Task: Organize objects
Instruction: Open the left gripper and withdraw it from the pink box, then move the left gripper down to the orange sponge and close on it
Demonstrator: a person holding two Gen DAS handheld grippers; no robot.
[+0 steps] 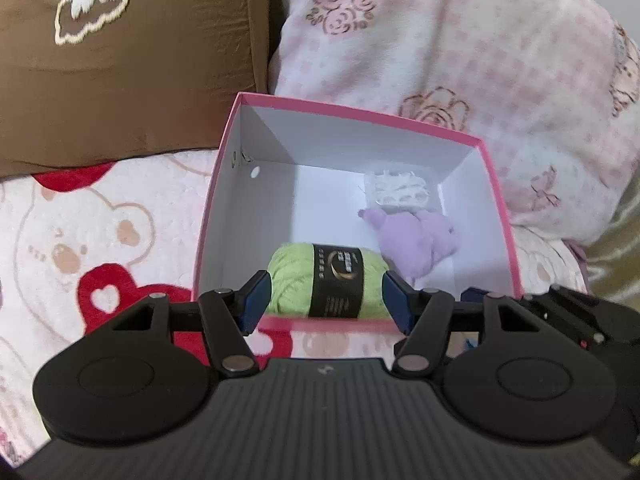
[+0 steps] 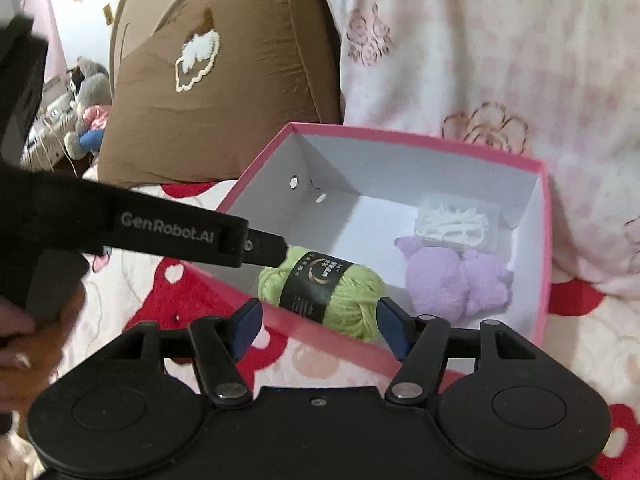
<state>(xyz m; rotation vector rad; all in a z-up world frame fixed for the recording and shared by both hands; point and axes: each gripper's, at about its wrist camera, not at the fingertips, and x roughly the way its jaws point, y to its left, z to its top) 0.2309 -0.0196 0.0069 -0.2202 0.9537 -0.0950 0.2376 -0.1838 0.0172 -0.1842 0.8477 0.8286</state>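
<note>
White "GenRobot.AI" lettering marks the left tool (image 2: pixel 276 250) over the pink box (image 2: pixel 546 240).

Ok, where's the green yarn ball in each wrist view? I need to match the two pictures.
Left wrist view: green yarn ball sits low centre, inside the pink box by its near wall, framed between the open left gripper fingers.
Right wrist view: the yarn lies centre, against the near wall, above the open right gripper.
Shared landmark: purple plush toy, to the yarn's right in both.
</note>
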